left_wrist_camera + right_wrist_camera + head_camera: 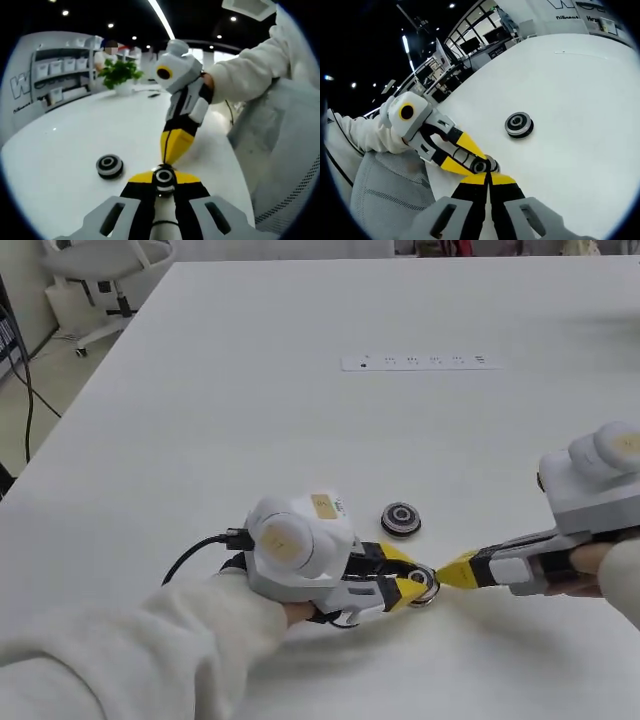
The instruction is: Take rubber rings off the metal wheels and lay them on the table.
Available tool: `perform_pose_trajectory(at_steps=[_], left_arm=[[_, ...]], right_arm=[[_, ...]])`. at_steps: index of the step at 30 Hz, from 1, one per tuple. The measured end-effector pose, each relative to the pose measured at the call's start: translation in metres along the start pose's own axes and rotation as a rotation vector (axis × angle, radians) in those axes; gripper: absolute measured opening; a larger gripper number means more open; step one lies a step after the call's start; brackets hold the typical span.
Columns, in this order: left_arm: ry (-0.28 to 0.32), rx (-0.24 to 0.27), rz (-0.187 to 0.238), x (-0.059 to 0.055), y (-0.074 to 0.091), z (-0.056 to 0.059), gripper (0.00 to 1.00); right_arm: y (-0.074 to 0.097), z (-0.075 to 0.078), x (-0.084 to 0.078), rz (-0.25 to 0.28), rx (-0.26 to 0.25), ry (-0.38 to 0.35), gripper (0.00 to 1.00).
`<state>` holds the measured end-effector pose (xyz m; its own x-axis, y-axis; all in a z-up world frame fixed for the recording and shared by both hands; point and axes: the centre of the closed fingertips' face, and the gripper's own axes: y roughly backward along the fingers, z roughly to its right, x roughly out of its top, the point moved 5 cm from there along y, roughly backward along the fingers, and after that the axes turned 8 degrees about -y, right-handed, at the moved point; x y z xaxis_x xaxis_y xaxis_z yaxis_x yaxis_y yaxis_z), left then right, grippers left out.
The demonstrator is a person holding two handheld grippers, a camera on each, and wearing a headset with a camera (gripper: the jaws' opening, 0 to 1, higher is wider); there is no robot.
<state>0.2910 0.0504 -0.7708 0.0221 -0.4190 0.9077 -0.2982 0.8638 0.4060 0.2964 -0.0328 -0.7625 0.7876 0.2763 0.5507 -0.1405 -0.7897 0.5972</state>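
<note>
My left gripper (pixel 415 586) is shut on a small metal wheel (pixel 424 582) with a black rubber ring, held just above the white table (pixel 300 390). In the left gripper view the wheel (pixel 164 175) sits between my yellow jaw tips. My right gripper (pixel 453 573) comes in from the right, jaws closed, its tips pinching the ring at the wheel's rim (pixel 481 165). A second wheel (pixel 401 519) with its black ring lies flat on the table just behind, also seen as the second wheel (pixel 109 166) and the second wheel (pixel 519 124).
A white power strip (pixel 420 362) lies farther back on the table. An office chair (pixel 100 265) stands beyond the table's far left corner, with a black cable (pixel 25 390) on the floor. A person's sleeve (pixel 120 660) crosses the near edge.
</note>
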Motion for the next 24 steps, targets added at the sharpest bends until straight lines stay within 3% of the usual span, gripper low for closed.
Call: perform_pose_trajectory(at_steps=[24], left_arm=[[0.006, 0.006, 0.002, -0.0009, -0.0005, -0.0005, 0.14]], right_arm=[[0.0011, -0.0037, 0.0035, 0.010, 0.026, -0.003, 0.00]])
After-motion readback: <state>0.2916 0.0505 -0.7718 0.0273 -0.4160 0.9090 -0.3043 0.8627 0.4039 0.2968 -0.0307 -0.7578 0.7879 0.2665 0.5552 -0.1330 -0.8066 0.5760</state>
